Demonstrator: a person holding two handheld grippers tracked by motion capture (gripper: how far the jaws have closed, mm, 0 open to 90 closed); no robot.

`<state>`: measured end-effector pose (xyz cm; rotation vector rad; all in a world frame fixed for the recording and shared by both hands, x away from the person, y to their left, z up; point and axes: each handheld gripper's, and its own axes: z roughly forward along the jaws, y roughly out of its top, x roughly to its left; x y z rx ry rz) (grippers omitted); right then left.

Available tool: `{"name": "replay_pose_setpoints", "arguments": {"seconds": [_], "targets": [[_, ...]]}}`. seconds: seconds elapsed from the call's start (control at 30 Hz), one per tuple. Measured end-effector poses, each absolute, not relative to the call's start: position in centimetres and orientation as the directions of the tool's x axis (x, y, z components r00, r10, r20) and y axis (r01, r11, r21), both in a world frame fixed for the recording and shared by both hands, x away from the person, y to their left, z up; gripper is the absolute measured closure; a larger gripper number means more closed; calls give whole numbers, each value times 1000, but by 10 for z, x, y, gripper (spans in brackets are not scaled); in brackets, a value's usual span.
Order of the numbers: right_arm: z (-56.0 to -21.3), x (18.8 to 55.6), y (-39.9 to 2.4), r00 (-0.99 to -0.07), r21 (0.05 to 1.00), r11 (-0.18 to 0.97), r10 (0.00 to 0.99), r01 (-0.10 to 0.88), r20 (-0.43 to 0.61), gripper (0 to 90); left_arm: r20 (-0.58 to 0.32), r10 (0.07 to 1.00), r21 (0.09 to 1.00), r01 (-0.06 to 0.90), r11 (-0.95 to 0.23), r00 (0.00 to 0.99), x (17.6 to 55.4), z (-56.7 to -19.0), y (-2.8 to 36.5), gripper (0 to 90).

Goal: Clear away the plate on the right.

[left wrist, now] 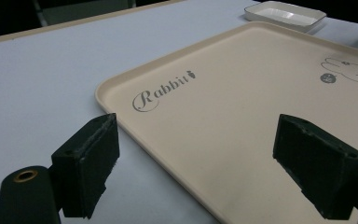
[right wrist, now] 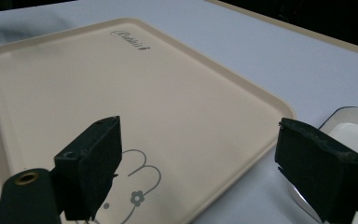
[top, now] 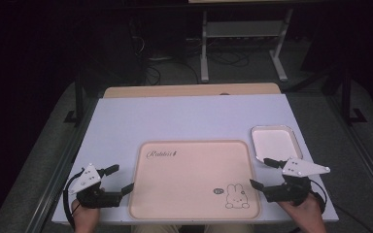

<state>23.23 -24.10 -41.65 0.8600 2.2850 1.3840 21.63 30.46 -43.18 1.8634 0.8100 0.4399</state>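
Left tool [top: 118, 178] released, nothing between its jaws, at 9 o'clock of the beige tray [top: 194, 174]. Right tool [top: 262, 173] also released, empty, at 3 o'clock. Tray lies mid-desk [top: 175, 116]; small white tray [top: 276, 141] at its 2 o'clock.

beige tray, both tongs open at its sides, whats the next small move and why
Probably ease both tongs inward onto the tray's side rims. The left tongs and right tongs stand open and empty, flanking the beige tray, each pointing at an edge without touching it.
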Motion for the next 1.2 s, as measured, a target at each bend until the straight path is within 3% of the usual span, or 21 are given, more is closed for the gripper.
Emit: {"name": "replay_pose_setpoints", "arguments": {"seconds": [1.2], "targets": [[-408, 231, -307, -719, 858, 351, 695, 374, 30, 142, -67, 704, 905, 340, -255, 707, 217, -434, 305, 140]]}}
